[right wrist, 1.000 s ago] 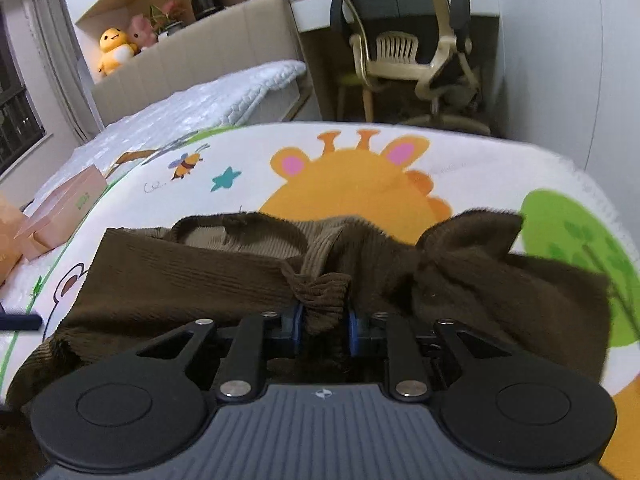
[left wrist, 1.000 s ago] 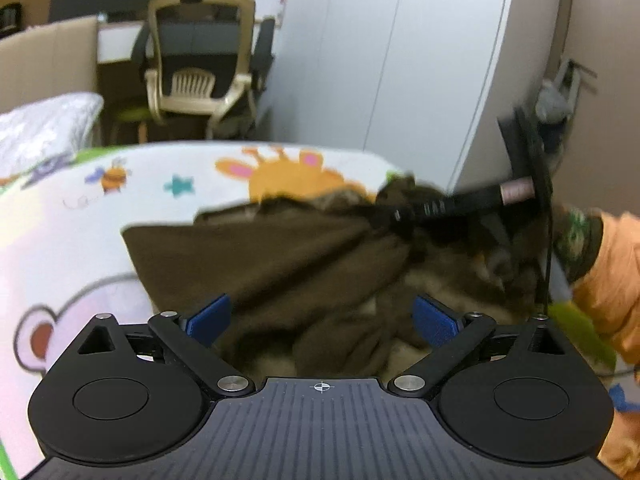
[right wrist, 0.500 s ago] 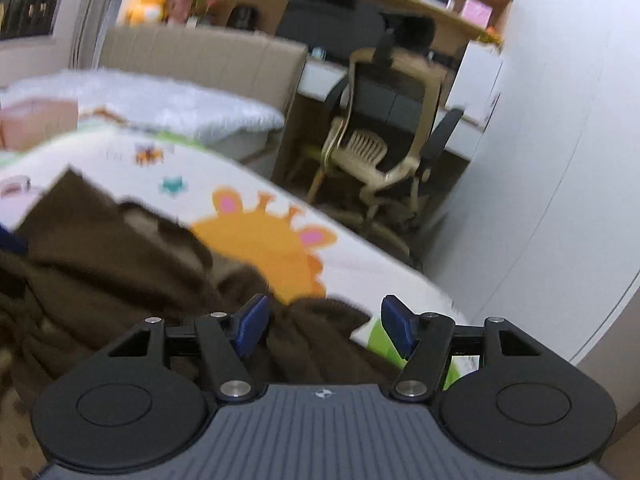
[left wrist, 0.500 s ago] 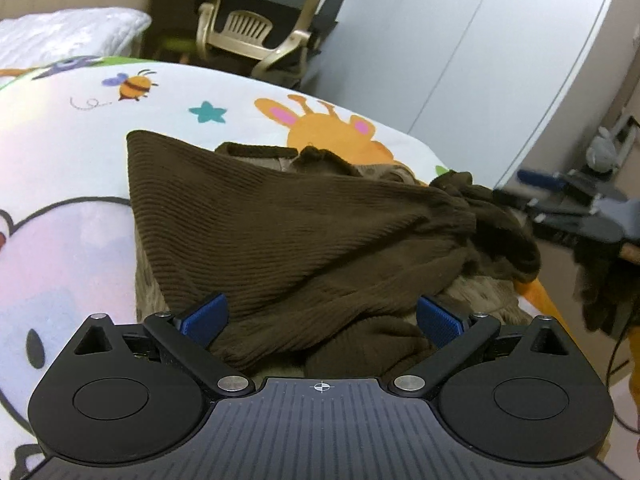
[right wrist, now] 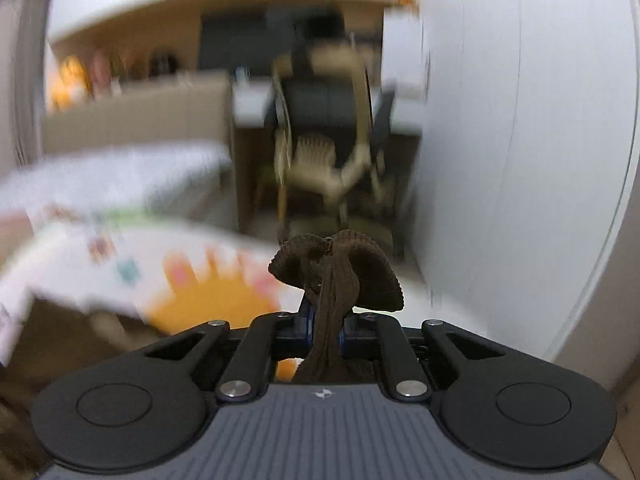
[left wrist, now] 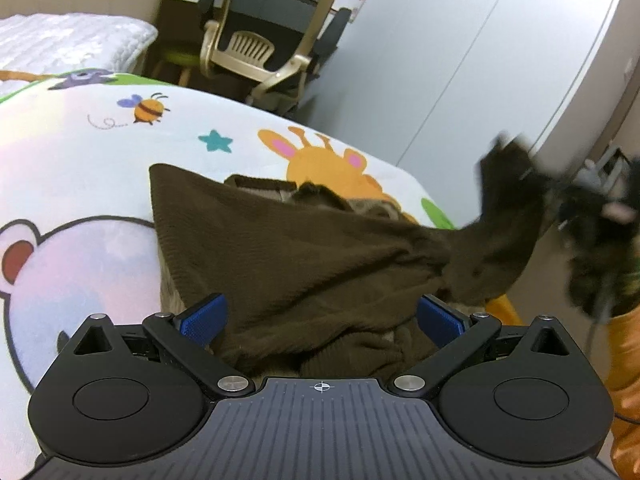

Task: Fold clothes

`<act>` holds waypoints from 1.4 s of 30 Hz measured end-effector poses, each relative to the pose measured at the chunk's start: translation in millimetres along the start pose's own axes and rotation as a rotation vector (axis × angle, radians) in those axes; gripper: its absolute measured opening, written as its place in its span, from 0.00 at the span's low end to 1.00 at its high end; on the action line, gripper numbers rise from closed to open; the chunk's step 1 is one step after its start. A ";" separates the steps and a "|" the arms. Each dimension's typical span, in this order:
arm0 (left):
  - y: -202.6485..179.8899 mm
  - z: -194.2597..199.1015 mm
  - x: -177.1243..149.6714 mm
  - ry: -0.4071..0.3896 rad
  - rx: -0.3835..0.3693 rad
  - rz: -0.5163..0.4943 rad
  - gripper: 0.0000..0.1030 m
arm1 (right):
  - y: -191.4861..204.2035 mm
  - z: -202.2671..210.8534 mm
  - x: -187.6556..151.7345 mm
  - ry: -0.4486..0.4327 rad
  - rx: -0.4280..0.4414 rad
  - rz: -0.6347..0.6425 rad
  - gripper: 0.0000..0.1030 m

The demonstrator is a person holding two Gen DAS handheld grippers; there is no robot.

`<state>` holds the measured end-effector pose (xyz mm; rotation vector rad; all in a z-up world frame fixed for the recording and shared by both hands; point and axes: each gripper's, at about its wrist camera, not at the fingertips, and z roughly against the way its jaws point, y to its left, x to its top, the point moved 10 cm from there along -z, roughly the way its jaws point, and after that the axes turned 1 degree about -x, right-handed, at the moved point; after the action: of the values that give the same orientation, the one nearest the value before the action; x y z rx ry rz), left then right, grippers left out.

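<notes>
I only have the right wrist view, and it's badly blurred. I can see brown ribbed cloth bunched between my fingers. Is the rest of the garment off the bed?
Observer: No. In the left wrist view most of the brown garment lies heaped on the cartoon-print sheet; only one end is lifted off to the side.
Operator: Where is the left gripper?
Observer: The left gripper is open, its blue pads either side of the garment's near folds, pressing on nothing.
Operator: Is my grip firm?
Observer: The right gripper is closing, pads already pinching a narrow bunch of cloth.
</notes>
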<state>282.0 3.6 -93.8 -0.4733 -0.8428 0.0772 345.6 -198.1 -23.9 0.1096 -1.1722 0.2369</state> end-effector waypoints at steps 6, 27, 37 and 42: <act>11.5 16.8 2.8 -0.035 -0.001 0.031 1.00 | 110.9 50.6 69.5 -0.159 0.266 0.112 0.10; 42.9 33.8 14.6 -0.061 0.039 0.115 1.00 | 206.7 13.3 8.2 -0.006 0.564 0.109 0.75; 41.3 -27.9 33.0 -0.010 0.168 0.085 0.97 | 81.8 -7.0 -63.5 0.095 0.265 -0.008 0.83; 46.6 -38.5 31.5 0.004 0.251 0.066 0.66 | 66.5 -12.3 -96.9 0.140 0.232 -0.049 0.83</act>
<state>336.8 38.8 -113.8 -0.2650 -0.8014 0.2402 305.1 -143.3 -120.4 0.3206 -0.9989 0.3321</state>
